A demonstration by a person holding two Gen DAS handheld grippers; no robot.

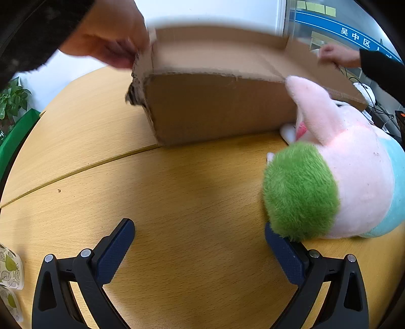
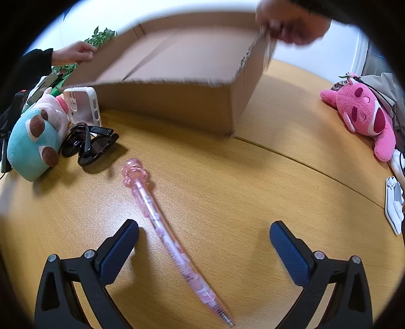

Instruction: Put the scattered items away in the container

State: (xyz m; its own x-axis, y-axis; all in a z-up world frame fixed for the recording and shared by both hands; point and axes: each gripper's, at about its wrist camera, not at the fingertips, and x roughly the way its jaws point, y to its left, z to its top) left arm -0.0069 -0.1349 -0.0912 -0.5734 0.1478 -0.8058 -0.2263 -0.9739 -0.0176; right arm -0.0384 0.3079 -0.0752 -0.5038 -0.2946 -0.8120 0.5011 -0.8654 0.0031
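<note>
Underneath, seamed wooden table (image 2: pixel 253 192), white wall (image 1: pixel 215 10) behind.

Wooden table (image 1: pixel 177 202), white wall (image 1: pixel 215 10)

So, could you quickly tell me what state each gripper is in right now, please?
Left gripper: open, holding nothing; plush toy beside its right finger.
Right gripper: open, holding nothing; pink pen lies between its fingers on the table.
</note>
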